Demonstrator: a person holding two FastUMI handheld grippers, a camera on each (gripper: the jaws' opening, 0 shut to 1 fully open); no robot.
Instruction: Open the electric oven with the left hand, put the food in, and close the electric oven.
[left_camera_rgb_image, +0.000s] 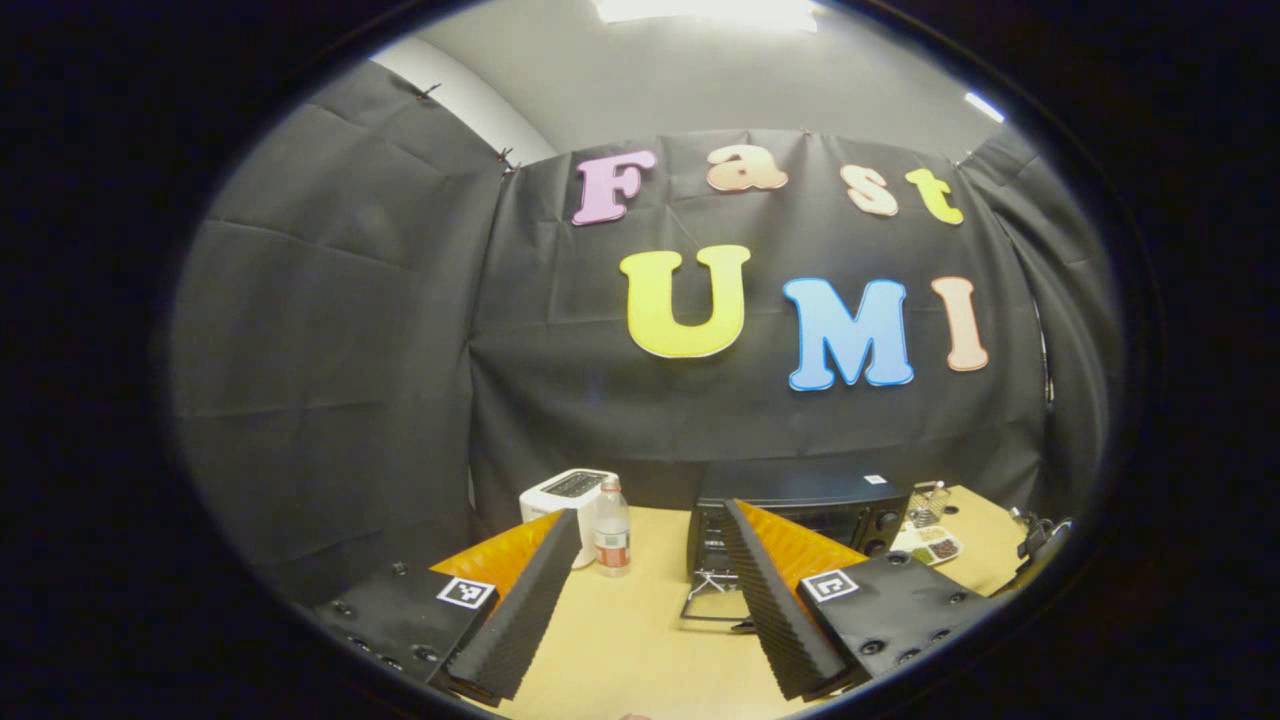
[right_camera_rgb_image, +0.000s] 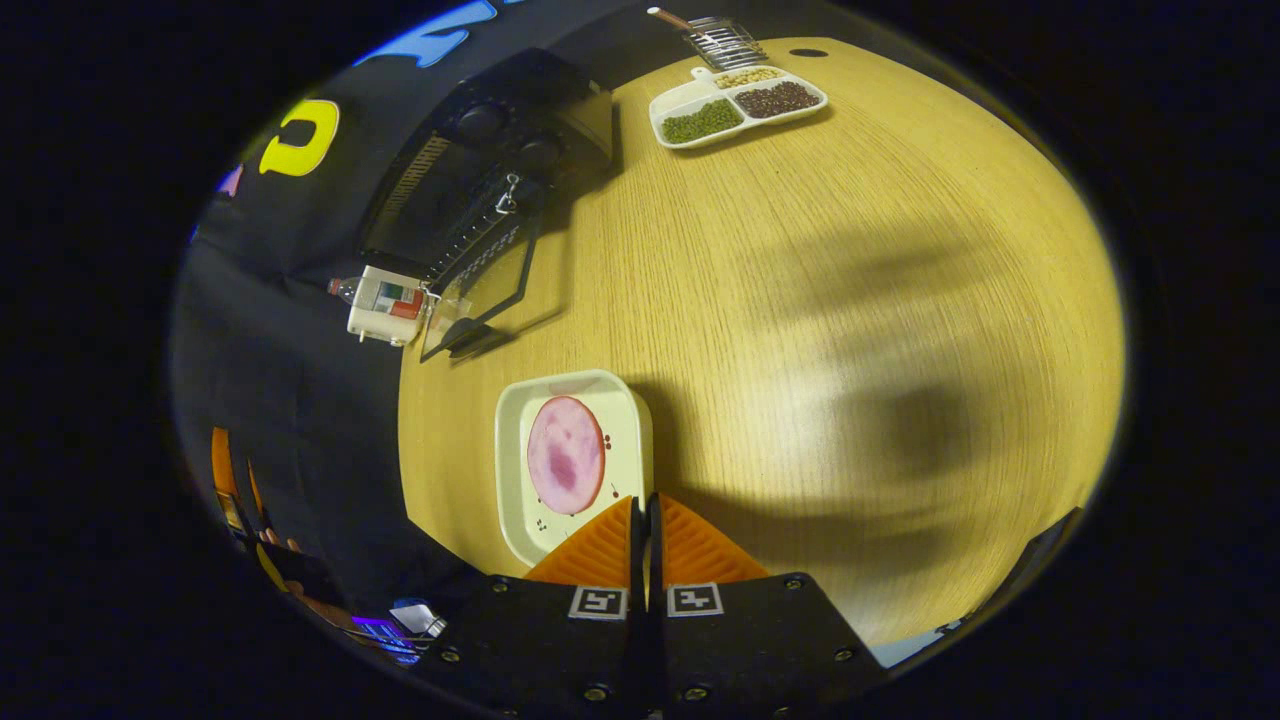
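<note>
On the bench: oven (left_camera_rgb_image: 800, 510) at far side, door (left_camera_rgb_image: 712, 598) down, ahead between the spread fingers of the left claw (left_camera_rgb_image: 650, 600) | right claw (right_camera_rgb_image: 645, 530) closed with nothing between its fingers, tips at the plate (right_camera_rgb_image: 630, 420) rim | plate holds ham slice (right_camera_rgb_image: 565, 455) | far tray (right_camera_rgb_image: 690, 100) holds beans.

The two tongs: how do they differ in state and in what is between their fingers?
The left tongs are open, fingers spread wide; the right tongs are shut, fingers nearly together. The left tongs hold nothing, with table and the open oven ahead; the right tongs grip the rim of the plate that carries the ham slice. Both have orange fingers and black bodies with square markers.
</note>
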